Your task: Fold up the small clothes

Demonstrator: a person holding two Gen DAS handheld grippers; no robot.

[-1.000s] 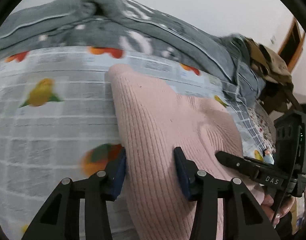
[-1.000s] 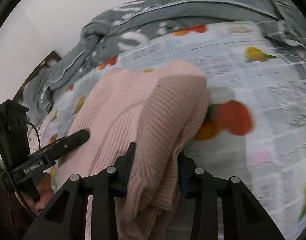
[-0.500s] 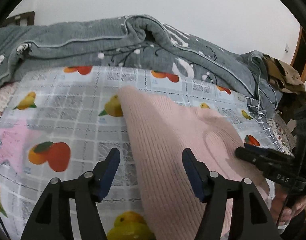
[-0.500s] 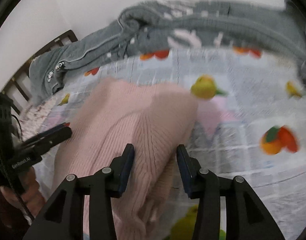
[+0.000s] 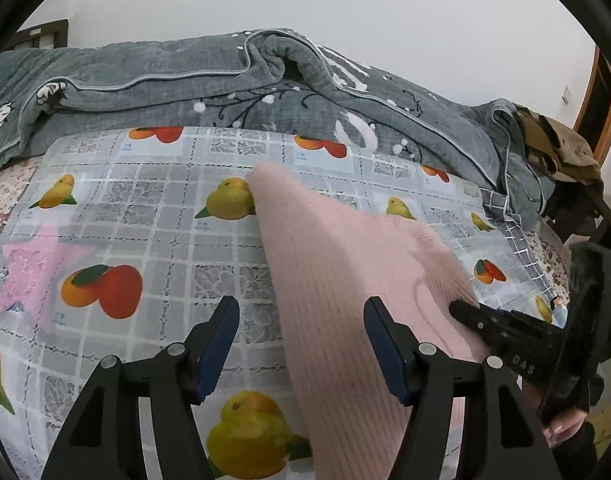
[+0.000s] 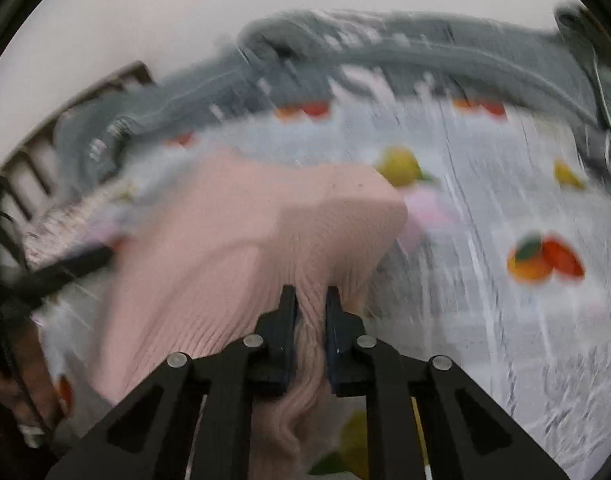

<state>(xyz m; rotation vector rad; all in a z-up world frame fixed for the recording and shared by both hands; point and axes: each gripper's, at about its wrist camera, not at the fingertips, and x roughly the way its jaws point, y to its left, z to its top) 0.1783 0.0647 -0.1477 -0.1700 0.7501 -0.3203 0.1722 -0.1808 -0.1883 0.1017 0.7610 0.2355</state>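
Observation:
A pink ribbed knit sweater (image 5: pixel 345 280) lies on the fruit-print sheet (image 5: pixel 145 220) of a bed. My left gripper (image 5: pixel 301 320) is open; the sweater's left edge runs between its fingers without being pinched. My right gripper (image 6: pixel 310 304) is shut on a bunched fold of the sweater (image 6: pixel 245 248) near its lower edge and lifts it; this view is motion-blurred. The right gripper's finger (image 5: pixel 501 328) shows at the sweater's right side in the left wrist view. The left gripper (image 6: pixel 65 266) shows as a dark blur at the left in the right wrist view.
A grey quilt (image 5: pixel 225 84) is piled along the far side of the bed. A camouflage garment (image 5: pixel 557 148) lies at the far right. A pink star patch (image 5: pixel 37 272) marks the sheet at left. A wooden headboard (image 6: pixel 85 116) stands at the left.
My left gripper opened wider and drew back from the sweater. My right gripper closed onto the sweater's fold and is swinging with it.

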